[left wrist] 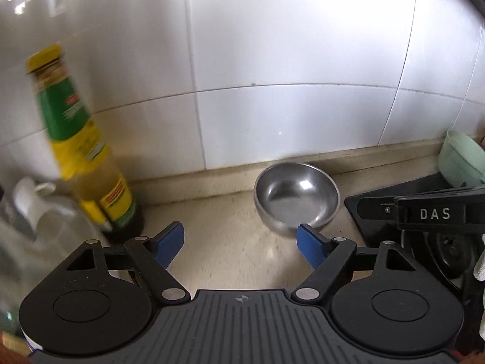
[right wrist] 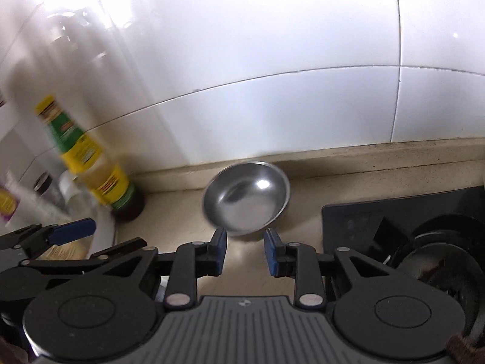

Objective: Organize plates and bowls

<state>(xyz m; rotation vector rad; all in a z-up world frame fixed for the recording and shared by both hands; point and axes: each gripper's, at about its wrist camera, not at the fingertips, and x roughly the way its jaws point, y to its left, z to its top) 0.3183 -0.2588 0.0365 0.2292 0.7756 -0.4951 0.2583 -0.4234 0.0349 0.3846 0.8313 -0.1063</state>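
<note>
steel bowl [left wrist: 296,198] sits upright and empty on the beige counter [left wrist: 230,242], close to the low ledge at the foot of the white tiled wall [left wrist: 272,60]. left gripper [left wrist: 241,244]: blue pads [left wrist: 169,244] spread wide, nothing between them; the right-hand pad overlaps the bowl's near rim in the left wrist view, but contact cannot be confirmed. right gripper [right wrist: 245,253]: pads [right wrist: 219,253] set to a narrow gap, empty, tips just short of the bowl's near rim, bowl not gripped. in the right wrist view the bowl [right wrist: 246,198] is motion-blurred. outward from the fingers: a sauce bottle [left wrist: 88,151] with yellow cap and green-and-yellow label stands on the counter to the left of the bowl, well apart from it, also blurred. a clear container [left wrist: 39,212] with a white part stands nearer the camera on the far left. a black stove top [right wrist: 394,221] with a burner lies to the right of the bowl. a pale green plastic item [left wrist: 462,160] is at the right edge, behind the stove corner. the right gripper's black body, marked "das" [left wrist: 433,214], enters the left wrist view from the right.
</note>
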